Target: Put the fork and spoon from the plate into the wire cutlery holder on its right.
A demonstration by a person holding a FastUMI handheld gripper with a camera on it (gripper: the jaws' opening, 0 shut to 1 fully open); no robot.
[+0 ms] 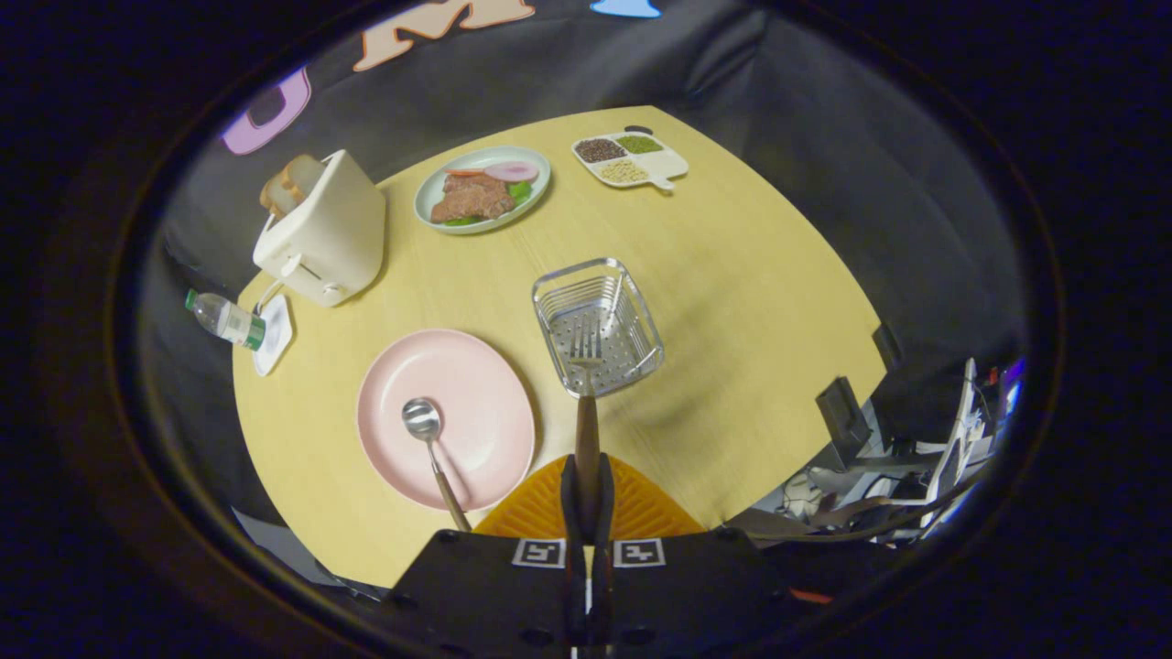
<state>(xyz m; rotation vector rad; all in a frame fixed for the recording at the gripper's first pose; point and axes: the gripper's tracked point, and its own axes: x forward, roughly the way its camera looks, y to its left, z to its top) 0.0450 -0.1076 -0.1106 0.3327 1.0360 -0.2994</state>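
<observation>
Fork [586,384] clamped by its brown handle between the closed gripper [587,480] fingers, tines over the wire cutlery holder [600,325] at 12 o'clock ahead. Spoon [430,439] lies on the pink plate [446,416], at 9 o'clock of the holder. Toaster [322,229] and food plate [482,189] beyond on the yellow table [732,302].

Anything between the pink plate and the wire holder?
Gripper view: bare tabletop between pink plate and wire holder. The gripper is shut on the fork, above the holder.
</observation>
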